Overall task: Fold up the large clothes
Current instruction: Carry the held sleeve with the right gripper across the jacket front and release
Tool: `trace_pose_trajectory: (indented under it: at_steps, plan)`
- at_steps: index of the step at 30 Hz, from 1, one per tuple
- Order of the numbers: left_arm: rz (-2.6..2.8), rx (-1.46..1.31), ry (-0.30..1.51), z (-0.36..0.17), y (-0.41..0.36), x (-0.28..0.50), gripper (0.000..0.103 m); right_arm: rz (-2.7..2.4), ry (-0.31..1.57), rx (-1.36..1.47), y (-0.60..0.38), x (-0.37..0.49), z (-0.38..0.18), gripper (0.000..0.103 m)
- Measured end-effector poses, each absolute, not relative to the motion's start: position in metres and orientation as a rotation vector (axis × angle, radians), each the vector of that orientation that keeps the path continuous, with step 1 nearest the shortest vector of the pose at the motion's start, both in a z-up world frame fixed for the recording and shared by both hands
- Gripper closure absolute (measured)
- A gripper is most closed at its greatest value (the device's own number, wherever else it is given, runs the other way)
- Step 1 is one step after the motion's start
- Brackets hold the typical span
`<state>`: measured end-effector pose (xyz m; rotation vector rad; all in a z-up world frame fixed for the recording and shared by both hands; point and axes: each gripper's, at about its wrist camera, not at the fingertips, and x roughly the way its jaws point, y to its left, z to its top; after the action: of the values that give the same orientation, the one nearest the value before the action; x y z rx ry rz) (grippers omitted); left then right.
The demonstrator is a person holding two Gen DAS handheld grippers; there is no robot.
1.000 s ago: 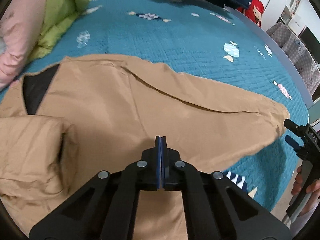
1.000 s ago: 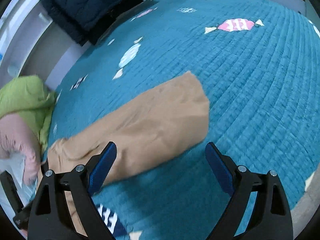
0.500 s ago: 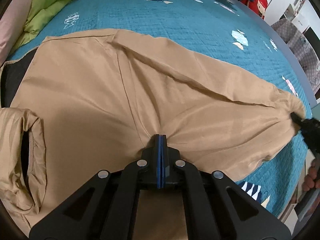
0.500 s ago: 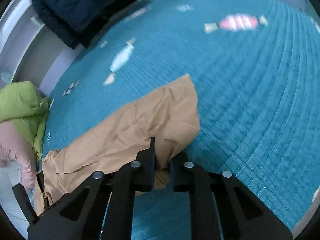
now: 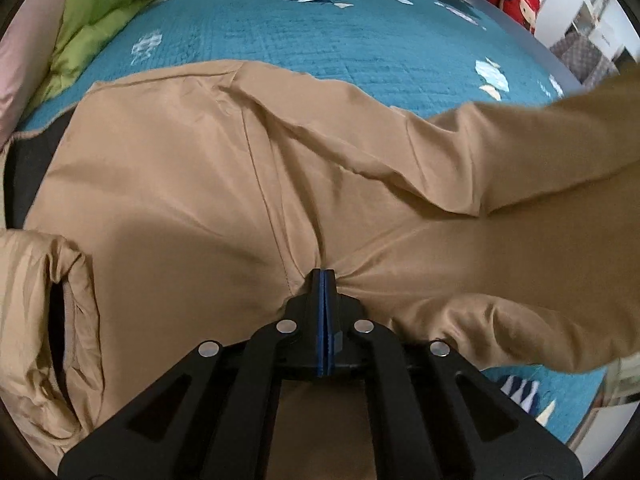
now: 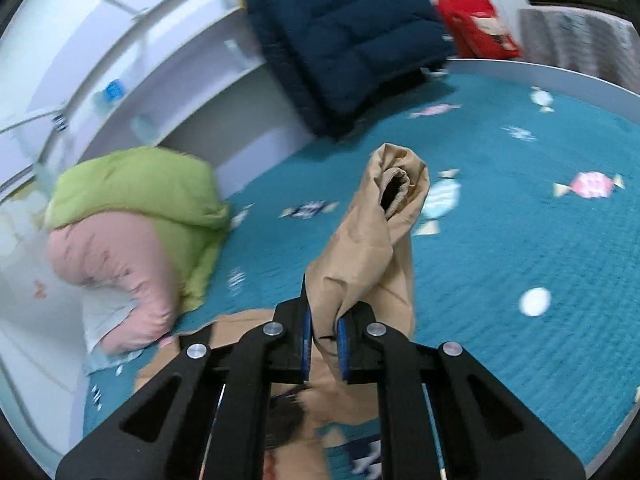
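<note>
A large tan jacket [image 5: 192, 184] lies spread on the teal bed cover [image 5: 320, 40]. My left gripper [image 5: 324, 280] is shut on a pinch of the jacket's body near its lower edge. One sleeve [image 5: 540, 148] rises off the bed toward the right. My right gripper [image 6: 324, 324] is shut on that sleeve [image 6: 372, 248] and holds it in the air, its open cuff [image 6: 396, 184] pointing up. The other sleeve [image 5: 48, 308] lies folded at the left.
A green and pink duvet [image 6: 132, 216] lies at the bed's left end. A dark blue padded coat [image 6: 348, 32] and a red item [image 6: 476, 28] are at the far edge. The bed's rim [image 6: 560, 76] curves along the right.
My right gripper closed on the sleeve end and lifted it off the bed, swinging it up and toward the jacket body. My left gripper stayed shut on the jacket.
</note>
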<state>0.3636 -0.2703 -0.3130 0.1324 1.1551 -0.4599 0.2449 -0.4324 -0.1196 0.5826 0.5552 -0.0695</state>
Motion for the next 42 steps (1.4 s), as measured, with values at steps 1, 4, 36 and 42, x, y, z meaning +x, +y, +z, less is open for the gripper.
trace_pose_trajectory:
  at_steps: [1, 4, 36, 42]
  plan:
    - [-0.459, 0.134, 1.156, -0.313, -0.270, 0.364, 0.101, -0.049, 0.559, 0.585, -0.424, 0.247, -0.117, 0.094]
    - [-0.451, 0.127, 1.178, -0.312, -0.270, 0.367, 0.101, 0.012, 0.571, 0.563, -0.395, 0.250, -0.106, 0.094]
    - [-0.134, 0.081, 0.942, -0.205, 0.028, 0.320, 0.103, 0.313, 0.752, 0.392, -0.156, 0.325, -0.121, 0.094]
    - [-0.131, 0.081, 0.947, -0.221, 0.055, 0.307, 0.103, 0.351, 0.849, 0.380, -0.110, 0.344, -0.157, 0.094]
